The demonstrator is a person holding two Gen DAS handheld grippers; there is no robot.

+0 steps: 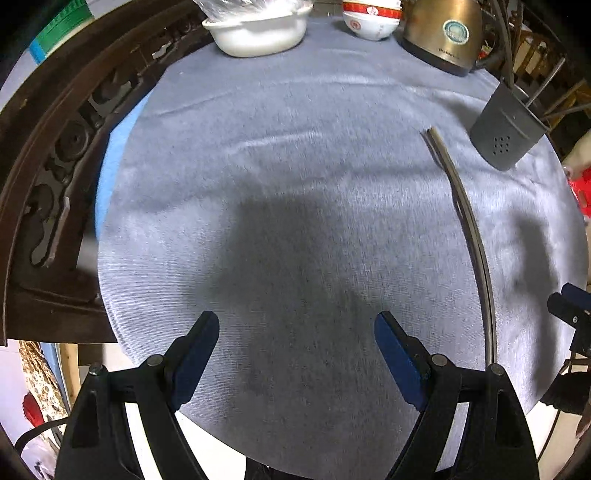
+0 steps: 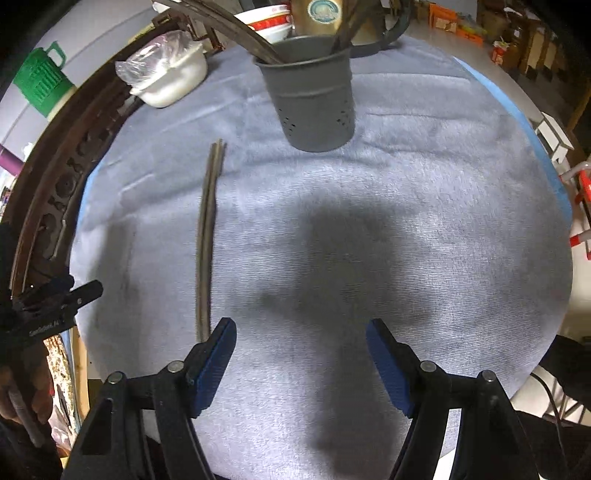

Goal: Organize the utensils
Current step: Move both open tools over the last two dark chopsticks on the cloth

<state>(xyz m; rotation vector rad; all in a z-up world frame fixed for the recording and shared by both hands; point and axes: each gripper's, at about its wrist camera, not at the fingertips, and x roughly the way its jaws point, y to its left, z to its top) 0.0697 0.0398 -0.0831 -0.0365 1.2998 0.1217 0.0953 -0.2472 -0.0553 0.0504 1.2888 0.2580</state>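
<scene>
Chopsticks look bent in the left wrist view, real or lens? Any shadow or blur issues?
Left wrist: chopsticks bow near the frame edge, likely fisheye; a dark shadow lies on the grey cloth. Right wrist: the same pair looks nearly straight; the utensil holder and the cloth there are slightly blurred, shadow mid-cloth.

white dish (image 1: 258,35) | red-white bowls (image 1: 371,18) | brass kettle (image 1: 443,33) | grey cloth (image 1: 295,184) | green jug (image 2: 42,79)

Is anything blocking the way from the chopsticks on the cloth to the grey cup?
Nothing visible does. The chopsticks lie on bare cloth, and only open cloth separates them from the grey cup. Both tongs are open and empty.
</scene>
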